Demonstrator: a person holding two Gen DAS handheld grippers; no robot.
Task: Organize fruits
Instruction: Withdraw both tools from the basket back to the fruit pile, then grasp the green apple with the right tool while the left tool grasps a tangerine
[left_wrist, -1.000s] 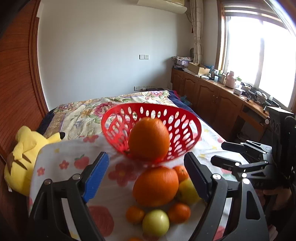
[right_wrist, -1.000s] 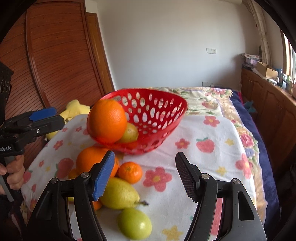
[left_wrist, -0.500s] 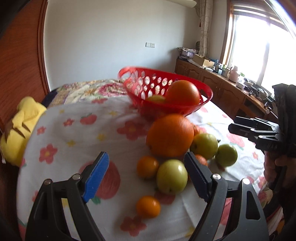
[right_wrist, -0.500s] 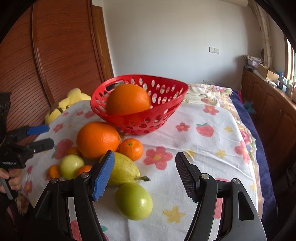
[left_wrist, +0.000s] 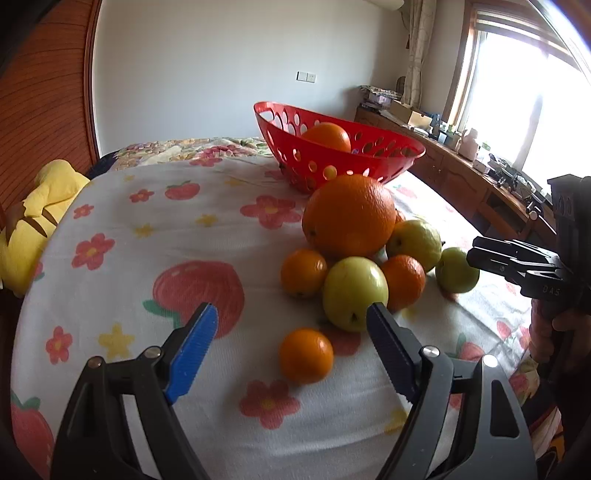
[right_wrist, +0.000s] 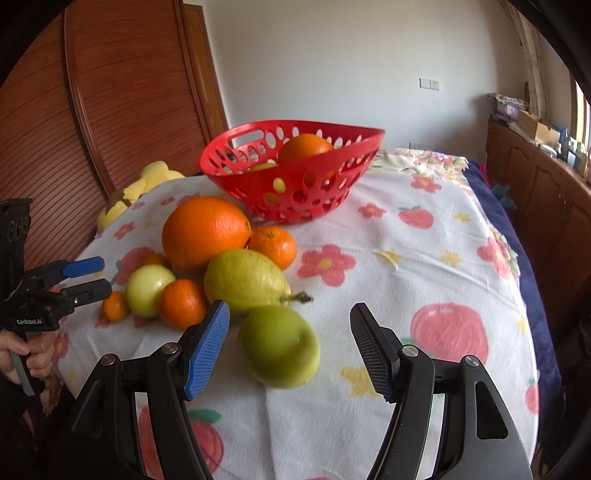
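A red perforated basket (left_wrist: 369, 162) (right_wrist: 314, 184) stands on the flowered cloth with a large orange (left_wrist: 327, 136) (right_wrist: 304, 146) and a yellow-green fruit (right_wrist: 262, 167) inside. A pile lies in front: a big orange (left_wrist: 349, 216) (right_wrist: 205, 230), a lemon (right_wrist: 245, 280), green apples (left_wrist: 354, 291) (right_wrist: 279, 345) and small mandarins (left_wrist: 306, 355) (right_wrist: 273, 246). My left gripper (left_wrist: 290, 328) is open and empty, a small mandarin between its fingers. My right gripper (right_wrist: 290, 328) is open and empty around the near green apple.
A yellow plush toy (left_wrist: 33, 214) (right_wrist: 136, 192) lies at the cloth's left edge by the wooden wardrobe (right_wrist: 110, 92). A wooden counter with clutter (left_wrist: 480, 166) runs under the window on the right.
Both grippers have drawn back and lowered toward the fruit pile. The large orange has settled deeper into the basket. The right gripper now frames the near green apple, the left a small mandarin.
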